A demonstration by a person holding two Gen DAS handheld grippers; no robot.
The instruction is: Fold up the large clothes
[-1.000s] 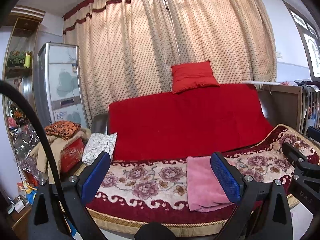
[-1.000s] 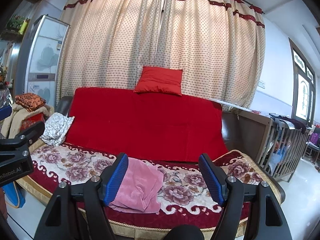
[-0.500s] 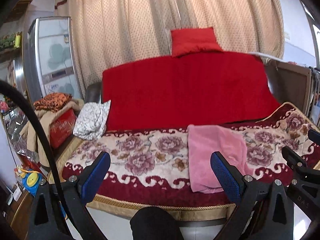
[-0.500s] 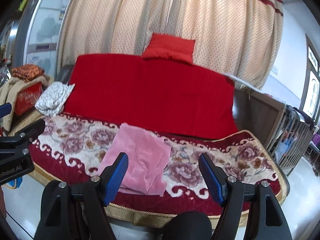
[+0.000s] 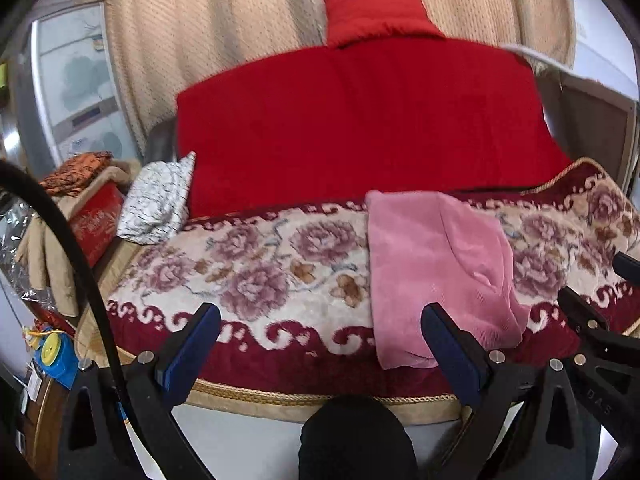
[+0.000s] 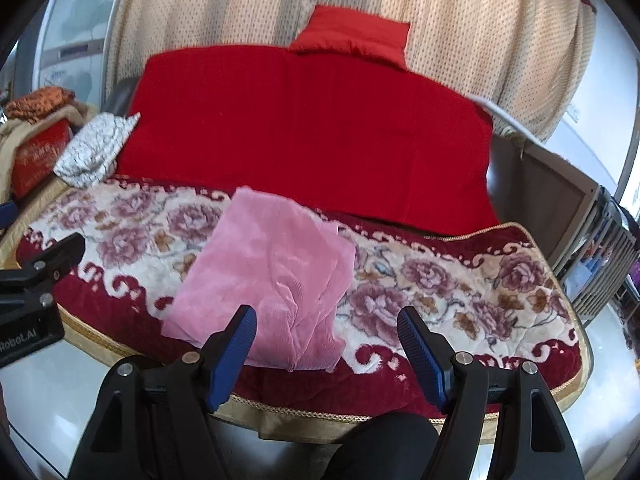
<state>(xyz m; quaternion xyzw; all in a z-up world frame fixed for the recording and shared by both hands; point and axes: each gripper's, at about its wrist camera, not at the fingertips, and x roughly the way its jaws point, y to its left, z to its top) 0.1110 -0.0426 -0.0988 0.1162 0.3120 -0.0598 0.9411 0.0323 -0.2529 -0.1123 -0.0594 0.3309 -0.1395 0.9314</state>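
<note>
A pink garment [image 5: 436,268] lies partly folded on the floral sofa cover [image 5: 256,264], reaching to the front edge. It also shows in the right wrist view [image 6: 272,272]. My left gripper [image 5: 320,332] is open and empty, held above the front edge, left of the garment. My right gripper [image 6: 326,332] is open and empty, just above the garment's near right corner. The right gripper's body shows at the right edge of the left wrist view [image 5: 596,332].
The sofa back is draped in red cloth [image 5: 360,128] with a red cushion [image 5: 376,16] on top. A white patterned pillow [image 5: 160,200] lies at the sofa's left end. Clothes and a red box [image 5: 92,216] pile beside it. A crib [image 6: 600,248] stands right.
Both grippers have tilted downward and moved closer to the sofa. The pink garment now looks larger and nearer. Both stay open and empty.
</note>
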